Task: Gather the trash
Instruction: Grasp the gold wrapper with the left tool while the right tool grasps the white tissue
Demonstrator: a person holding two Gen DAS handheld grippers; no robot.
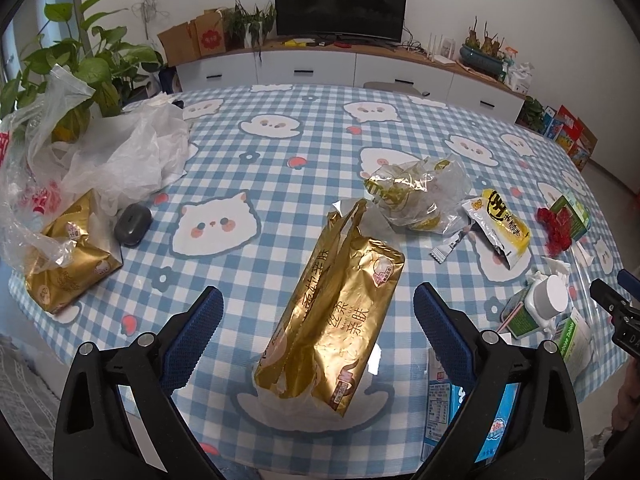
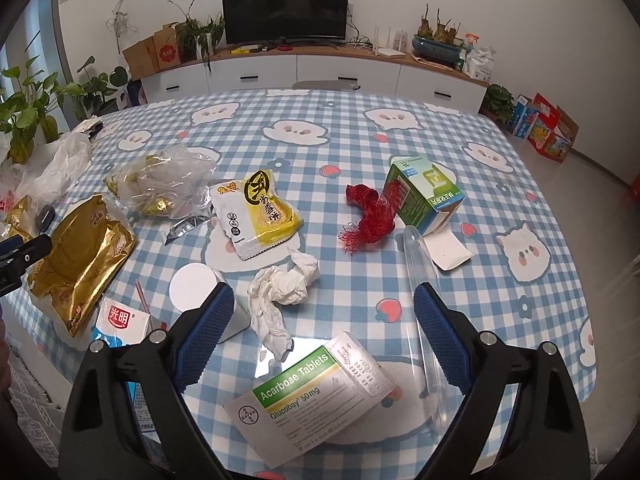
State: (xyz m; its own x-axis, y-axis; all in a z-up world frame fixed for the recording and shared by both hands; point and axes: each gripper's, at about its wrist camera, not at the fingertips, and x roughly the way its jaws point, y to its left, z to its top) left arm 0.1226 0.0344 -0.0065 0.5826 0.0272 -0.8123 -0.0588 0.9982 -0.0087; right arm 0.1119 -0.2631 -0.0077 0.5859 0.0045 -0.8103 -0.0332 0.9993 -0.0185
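Nearest the left gripper (image 1: 318, 322), a gold wrapper (image 1: 336, 320) is seen lying on the checked tablecloth (image 1: 280, 152), its near end between the two blue pads, which are spread wide and are not pressed on it; nothing is held. A blue milk carton (image 1: 452, 408) is partly hidden behind the right-hand finger of that gripper, close to the table's near edge. The right gripper (image 2: 324, 326) is likewise held open and empty, and no pad is in contact with anything; between and just beyond its fingers a crumpled tissue (image 2: 282, 296) is found, with a tablet box (image 2: 308, 396) lying flat nearer the camera at the table's near edge. A white bottle (image 2: 196, 292) is partly covered by the left-hand finger, and a clear plastic tube (image 2: 418, 280) is laid along the inside of the right-hand one. Farther off, a yellow snack packet (image 2: 256, 212), a red net (image 2: 368, 220) and a green carton (image 2: 420, 196) are spread across the middle, the net touching the carton. A crumpled clear bag (image 2: 160, 184) is seen beyond the gold wrapper. At the far left edge a white plastic bag (image 1: 132, 160) and a second gold pack (image 1: 68, 256) are crowded together. The far half of the cloth is left bare up to its far edge
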